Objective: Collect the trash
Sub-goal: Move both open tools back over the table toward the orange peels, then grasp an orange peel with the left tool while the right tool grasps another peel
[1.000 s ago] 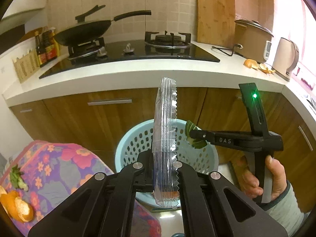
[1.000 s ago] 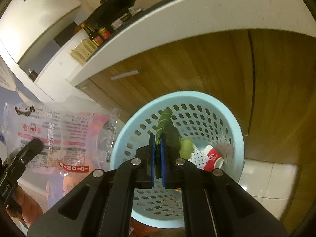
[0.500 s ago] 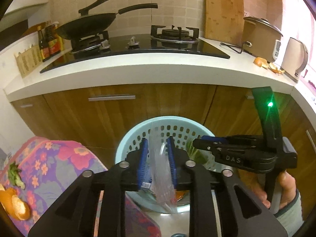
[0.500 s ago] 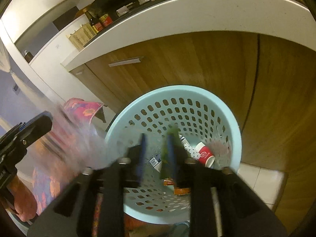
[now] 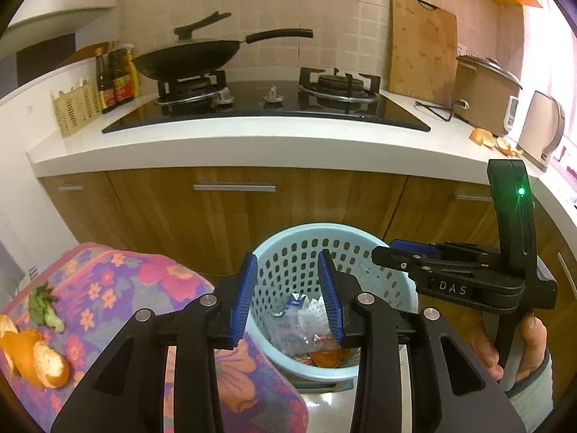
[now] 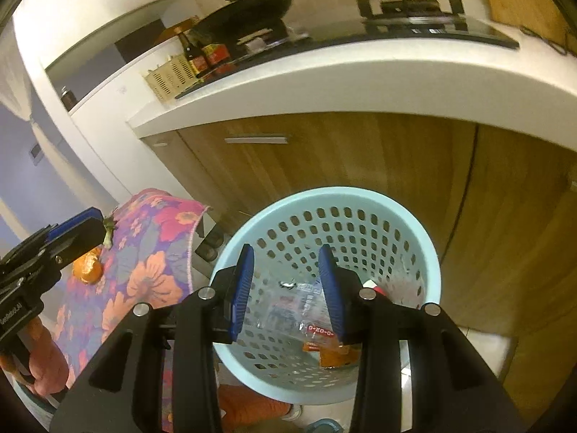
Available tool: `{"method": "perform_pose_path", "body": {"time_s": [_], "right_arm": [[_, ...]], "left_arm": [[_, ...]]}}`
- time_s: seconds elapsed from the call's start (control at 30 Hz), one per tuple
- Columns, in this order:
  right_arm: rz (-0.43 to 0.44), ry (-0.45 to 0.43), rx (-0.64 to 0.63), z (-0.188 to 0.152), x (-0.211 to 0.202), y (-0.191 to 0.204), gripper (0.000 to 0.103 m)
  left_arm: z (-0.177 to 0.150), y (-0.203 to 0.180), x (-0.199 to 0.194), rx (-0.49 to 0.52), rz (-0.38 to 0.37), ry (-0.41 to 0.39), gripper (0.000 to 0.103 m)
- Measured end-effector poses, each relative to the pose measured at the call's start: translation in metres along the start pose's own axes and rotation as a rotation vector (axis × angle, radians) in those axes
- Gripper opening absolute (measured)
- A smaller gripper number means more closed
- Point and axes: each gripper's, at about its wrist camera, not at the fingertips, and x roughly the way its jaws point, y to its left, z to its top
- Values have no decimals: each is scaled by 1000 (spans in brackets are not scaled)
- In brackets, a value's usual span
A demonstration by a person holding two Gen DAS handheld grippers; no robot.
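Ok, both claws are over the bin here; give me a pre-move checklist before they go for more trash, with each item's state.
1. Left claw open and holding nothing: ok.
2. Right claw open and holding nothing: ok.
3. Clear wrapper lies inside the blue basket, not hung on its rim: ok.
4. Trash left on the floral cloth: orange peels and a green scrap not collected: not ok.
5. Trash left on the counter: orange peel beside the kettle: not ok.
6. The green scrap that the right claw carried is in the basket: cannot tell.
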Motion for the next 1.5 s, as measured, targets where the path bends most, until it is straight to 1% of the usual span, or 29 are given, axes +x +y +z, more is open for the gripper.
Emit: {"method": "perform_pose_path", "body": {"time_s": [0.03, 0.1, 0.17, 0.3, 0.4, 0.5, 0.53, 0.6, 0.67, 0.77, 0.83, 0.9, 1.0, 1.03, 1.13, 1.23, 1.3, 1.33, 1.4, 1.5], "right_arm": [[3, -3, -12, 0, -2, 6, 44], [4, -16, -31, 1, -5, 15, 49], [12, -29, -57, 1, -9, 27, 49], [31, -40, -110, 1, -13, 55, 49], [37, -36, -139, -1, -11, 75, 49], [64, -27, -181, -3, -9, 100, 49], [73, -26, -197, -5, -8, 110, 49], [105, -18, -216, -10, -4, 130, 49], [142, -6, -257, -17, 2, 157, 49], [164, 8, -326, -27, 11, 193, 49], [196, 22, -355, -35, 18, 220, 50], [237, 56, -377, -42, 29, 240, 50], [256, 95, -433, -54, 47, 272, 50], [267, 109, -450, -58, 55, 284, 50], [281, 137, -463, -62, 73, 306, 50], [268, 149, -503, -64, 93, 327, 51], [255, 151, -536, -65, 105, 340, 52], [253, 157, -545, -64, 112, 347, 53], [257, 163, -547, -62, 124, 356, 56], [253, 154, -542, -59, 138, 362, 57]], "left_arm": [[-1, 3, -5, -6, 2, -7, 34], [-2, 7, -13, -14, 7, -20, 35], [-3, 13, -22, -23, 12, -34, 36], [-5, 27, -41, -47, 29, -63, 43], [-8, 41, -56, -75, 43, -86, 43], [-14, 62, -71, -138, 29, -107, 44], [-16, 72, -79, -175, 12, -122, 45], [-19, 86, -91, -214, 11, -148, 48], [-22, 99, -103, -237, 29, -169, 49], [-28, 122, -123, -270, 63, -204, 49], [-33, 138, -135, -290, 88, -230, 56], [-42, 160, -152, -331, 125, -267, 60], [-62, 197, -169, -413, 164, -296, 65], [-68, 207, -172, -435, 171, -296, 65], [-88, 239, -179, -504, 229, -289, 64], [-109, 277, -183, -573, 275, -269, 64], [-118, 297, -184, -600, 306, -258, 64], [-123, 311, -182, -618, 335, -242, 64], [-131, 331, -177, -648, 360, -216, 64], [-142, 362, -167, -698, 391, -180, 64]]}}
